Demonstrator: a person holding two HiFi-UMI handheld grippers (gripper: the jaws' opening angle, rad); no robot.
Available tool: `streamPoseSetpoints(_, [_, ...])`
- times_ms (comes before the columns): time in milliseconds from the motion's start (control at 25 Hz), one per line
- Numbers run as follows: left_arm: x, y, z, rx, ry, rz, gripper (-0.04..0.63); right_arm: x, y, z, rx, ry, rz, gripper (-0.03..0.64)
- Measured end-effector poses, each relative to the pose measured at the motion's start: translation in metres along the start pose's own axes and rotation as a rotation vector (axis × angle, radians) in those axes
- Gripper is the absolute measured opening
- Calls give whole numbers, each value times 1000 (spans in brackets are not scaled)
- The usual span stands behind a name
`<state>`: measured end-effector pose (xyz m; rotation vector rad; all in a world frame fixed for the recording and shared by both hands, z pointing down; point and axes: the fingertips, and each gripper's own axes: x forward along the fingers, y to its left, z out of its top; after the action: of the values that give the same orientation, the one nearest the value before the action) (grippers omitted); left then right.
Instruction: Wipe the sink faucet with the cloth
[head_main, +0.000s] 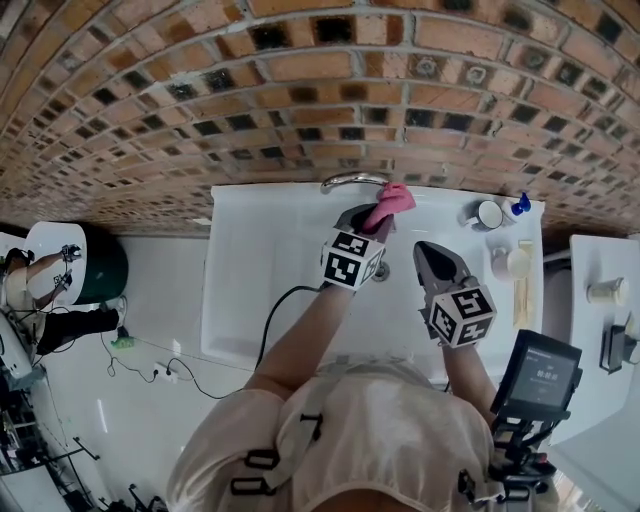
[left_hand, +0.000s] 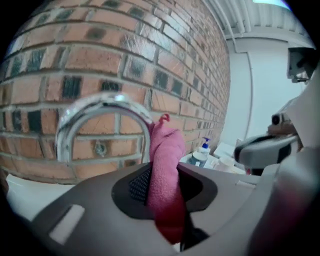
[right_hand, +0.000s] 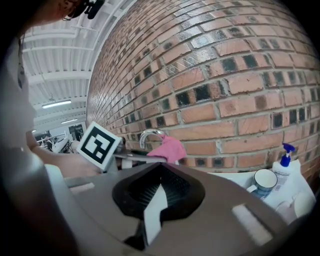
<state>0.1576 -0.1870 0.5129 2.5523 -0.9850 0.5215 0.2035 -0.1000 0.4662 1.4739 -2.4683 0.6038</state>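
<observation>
Left claw (left_hand: 163, 192) round cloth (left_hand: 166, 150), tip toward faucet (left_hand: 102, 104)

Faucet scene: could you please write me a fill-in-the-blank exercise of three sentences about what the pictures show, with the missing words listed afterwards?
1. The left gripper is shut on a ___ cloth.
2. Behind the faucet stands a ___ wall.
3. Between the jaws of the right gripper there is ___.

Missing words: pink; brick; nothing
</observation>
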Motion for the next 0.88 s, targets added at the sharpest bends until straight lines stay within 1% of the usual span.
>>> streamPoseSetpoints(80, [-12,-13,29,22,-80,-17,98,1,-3,-1,2,3,2,-6])
streamPoseSetpoints(160, [-33,-13,58,34,-165,-6,98,3,2,-1,-3,6,9,-6])
streamPoseSetpoints(240, [-57,3,78,6,-239,42,98,5,10,-1,-11,7,21,-6])
streamPoseSetpoints(320, [-80,32,84,-42,-283,116,98,9,18,1,-20,6,32,-8])
streamPoseSetpoints(400, [-97,64,74,-98,-287,191,98,14,25,2,-26,8,45,-6])
streamPoseSetpoints(480, [-109,91,58,-158,-275,247,98,20,33,1,-32,16,59,-6])
streamPoseSetpoints(520, [-113,102,50,-174,-265,271,98,23,37,1,-36,19,67,-6])
streamPoseSetpoints(600, [-117,118,35,-178,-238,310,98,29,44,2,-45,22,81,-8])
streamPoseSetpoints(680, [-115,127,22,-170,-208,328,98,34,50,3,-53,27,91,-6])
streamPoseSetpoints(800, [-105,131,7,-152,-163,331,98,40,54,4,-64,37,96,-6])
streamPoseSetpoints(880, [-98,129,3,-148,-151,319,98,41,53,5,-69,39,93,-6])
